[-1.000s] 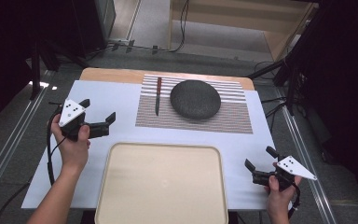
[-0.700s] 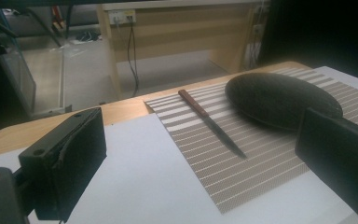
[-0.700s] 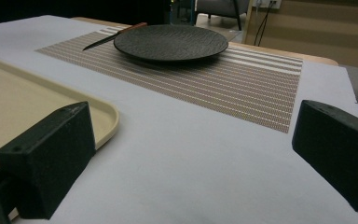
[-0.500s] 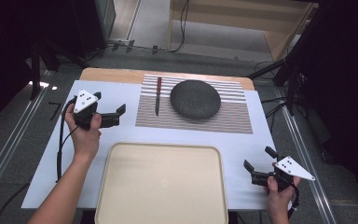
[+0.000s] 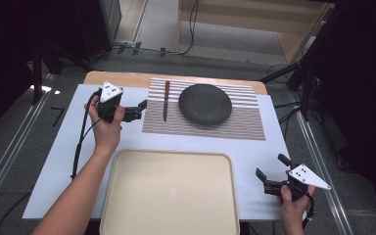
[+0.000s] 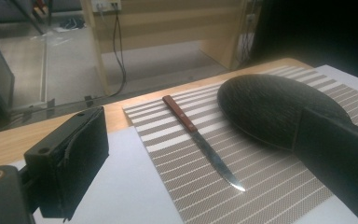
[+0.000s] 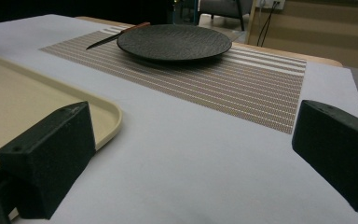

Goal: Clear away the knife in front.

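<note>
Left tongs [image 5: 139, 108], wide open and empty, approach the knife [image 5: 166, 100] lying on the striped mat [image 5: 235, 122] beside the plate [image 5: 205, 104]. Best grip: straddle the wooden handle squarely. Right tongs [image 5: 269, 178] rest open, empty.

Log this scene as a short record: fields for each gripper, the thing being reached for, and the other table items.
left gripper: open, empty, beside the knife's handle end, not touching
right gripper: open, empty, near table's right front corner
knife: flat on the striped mat, left of the plate
plate: dark, round, on the mat
mat: striped, at table's far side
tray: beige, empty, near edge
</note>
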`<state>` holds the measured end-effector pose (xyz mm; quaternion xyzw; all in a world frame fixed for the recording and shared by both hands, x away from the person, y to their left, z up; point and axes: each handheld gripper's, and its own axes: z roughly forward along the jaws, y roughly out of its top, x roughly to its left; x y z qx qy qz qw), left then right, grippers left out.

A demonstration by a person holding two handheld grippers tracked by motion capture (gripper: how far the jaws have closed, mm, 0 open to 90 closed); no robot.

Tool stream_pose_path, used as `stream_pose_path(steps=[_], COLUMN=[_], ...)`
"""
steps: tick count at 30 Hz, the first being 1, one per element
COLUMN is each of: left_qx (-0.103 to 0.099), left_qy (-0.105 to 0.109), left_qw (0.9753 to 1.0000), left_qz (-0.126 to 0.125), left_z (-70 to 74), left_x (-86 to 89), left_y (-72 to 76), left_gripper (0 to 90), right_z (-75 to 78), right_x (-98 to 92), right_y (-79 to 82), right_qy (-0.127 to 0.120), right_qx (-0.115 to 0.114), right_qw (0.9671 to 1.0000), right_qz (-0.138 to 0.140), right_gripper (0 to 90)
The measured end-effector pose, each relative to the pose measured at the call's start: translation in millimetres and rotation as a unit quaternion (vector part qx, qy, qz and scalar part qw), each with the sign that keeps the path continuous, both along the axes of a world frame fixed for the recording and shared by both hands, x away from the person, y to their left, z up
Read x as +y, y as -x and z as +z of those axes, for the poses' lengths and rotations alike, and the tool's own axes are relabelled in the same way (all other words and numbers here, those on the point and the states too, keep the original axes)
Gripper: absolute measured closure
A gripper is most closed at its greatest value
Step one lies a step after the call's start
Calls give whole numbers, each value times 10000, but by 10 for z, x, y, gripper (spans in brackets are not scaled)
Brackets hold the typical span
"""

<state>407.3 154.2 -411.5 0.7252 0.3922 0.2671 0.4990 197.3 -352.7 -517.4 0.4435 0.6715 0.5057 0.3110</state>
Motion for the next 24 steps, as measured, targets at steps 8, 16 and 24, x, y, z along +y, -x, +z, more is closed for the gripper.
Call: stream_pose_path(steps=[8, 16, 24], left_qx=[203, 389, 718], left_qy=[5, -104, -225], left_qw=[9997, 9991, 9971], left_qz=[-169, -124, -122], left_z=[-6, -30, -83], left_x=[-159, -355, -558], left_y=[-194, -392, -651], left_gripper=[46, 101, 193], right_z=[0, -1, -2], right_x=[0, 7, 16], right_y=[1, 2, 2], right_qy=[2, 39, 63], right_qx=[-3, -5, 12], right_qw=[10000, 10000, 10000], right_qz=[9, 16, 20], right_gripper=[0, 0, 0])
